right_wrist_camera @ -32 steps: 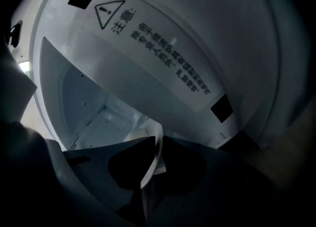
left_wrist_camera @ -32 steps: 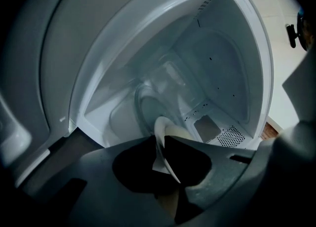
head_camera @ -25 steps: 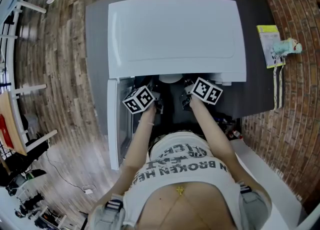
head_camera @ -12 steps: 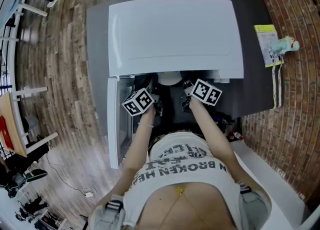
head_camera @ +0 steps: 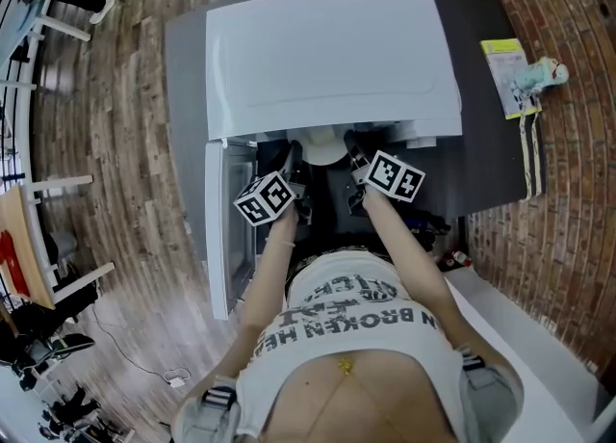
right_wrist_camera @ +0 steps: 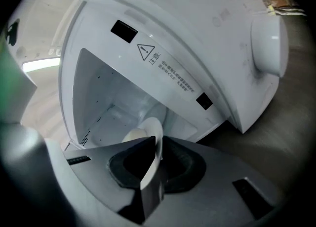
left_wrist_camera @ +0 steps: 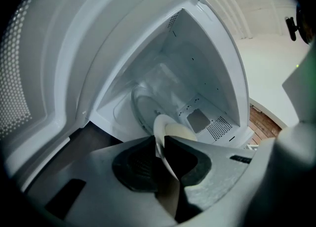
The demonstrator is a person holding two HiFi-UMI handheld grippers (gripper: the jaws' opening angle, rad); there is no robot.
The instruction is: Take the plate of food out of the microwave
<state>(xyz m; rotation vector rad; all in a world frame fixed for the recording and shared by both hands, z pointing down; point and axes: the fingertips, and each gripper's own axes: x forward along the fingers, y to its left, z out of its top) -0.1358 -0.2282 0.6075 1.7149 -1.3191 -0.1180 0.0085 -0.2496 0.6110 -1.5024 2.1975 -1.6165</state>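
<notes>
**Both grippers clamped on the plate, plate at the microwave mouth**

Head view, left to right:

- Microwave door (head_camera: 218, 229) hangs swung open on the left, over the wood floor (head_camera: 115, 143).
- My left gripper (head_camera: 292, 164) reaches under the front edge of the white microwave (head_camera: 327, 56). In the left gripper view its jaws (left_wrist_camera: 160, 147) are nearly together, with the pads pinching the thin rim of the white plate (left_wrist_camera: 159, 131) edge-on between them.
- Plate (head_camera: 325, 149) sits between my two grippers at the cavity opening, only its near edge peeking out from under the microwave's top. In the left gripper view it is in front of the glass turntable (left_wrist_camera: 140, 103). The vent grille (left_wrist_camera: 219, 128) is on the cavity's far wall.
- Food (left_wrist_camera: 181, 132) is a pale cream mound on the plate (can't tell what it is).
- My right gripper (head_camera: 354, 164) is on the plate's other side. In the right gripper view its jaws (right_wrist_camera: 157, 154) are also drawn in close, gripping the plate's rim (right_wrist_camera: 154, 134). The food (right_wrist_camera: 133, 134) shows just past it.
- Right gripper view also shows the triangle warning label (right_wrist_camera: 148, 51) above the opening and a round white knob (right_wrist_camera: 269, 43) on the control panel.
- Microwave stands on a dark grey table (head_camera: 491, 143). A yellow-green booklet (head_camera: 508, 75) and a small toy figure (head_camera: 541, 73) lie at its right edge, well apart from the plate.
</notes>
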